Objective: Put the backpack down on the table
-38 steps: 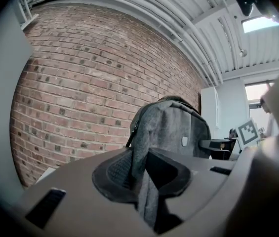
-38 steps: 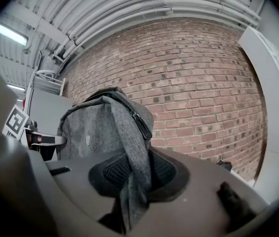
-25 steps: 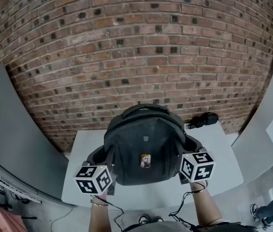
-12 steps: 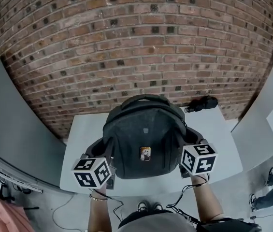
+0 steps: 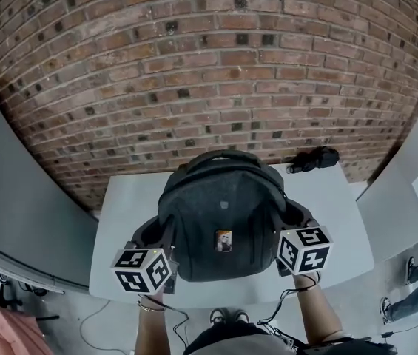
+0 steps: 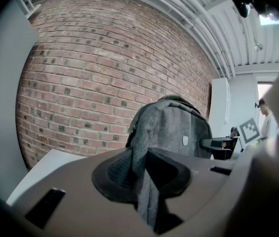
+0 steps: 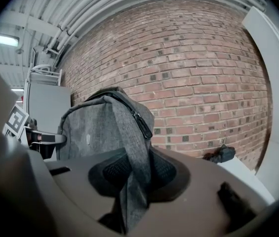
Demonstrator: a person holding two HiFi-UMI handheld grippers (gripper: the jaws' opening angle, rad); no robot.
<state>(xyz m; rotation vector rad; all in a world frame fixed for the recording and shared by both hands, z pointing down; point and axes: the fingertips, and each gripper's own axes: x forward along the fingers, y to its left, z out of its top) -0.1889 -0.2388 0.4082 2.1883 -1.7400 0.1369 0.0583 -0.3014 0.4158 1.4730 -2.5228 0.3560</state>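
My left gripper (image 6: 148,191) sits at the near left corner of the backpack (image 5: 222,224). Its jaws are closed most of the way onto a strip of grey fabric (image 6: 149,201) that runs from the pack's left side down between them, and a black mesh pad (image 6: 117,172) bulges around the strip just beyond the jaws. That gripper's marker cube (image 5: 143,270) hangs past the near edge of the table (image 5: 120,220). My left forearm (image 5: 149,324) comes up from below it, with the tool pointing away from me toward the brick wall (image 5: 194,65) and tipped slightly down.

The backpack stands upright between the two tools over the middle of the table. Its front panel faces up at me and its top handle (image 5: 220,157) is on the far side. Its base is at the table's near edge, but I cannot tell whether it touches the top.

My right gripper (image 7: 129,191) mirrors the left at the pack's near right corner. Its jaws are narrowed onto a matching grey strip (image 7: 132,181) from the zipper side, again with black mesh padding around it. My right forearm (image 5: 318,316) reaches forward under its cube (image 5: 303,250) at the same slight downward tilt.

On the far right corner of the table, well apart from the pack, lies a small black object (image 5: 314,158).
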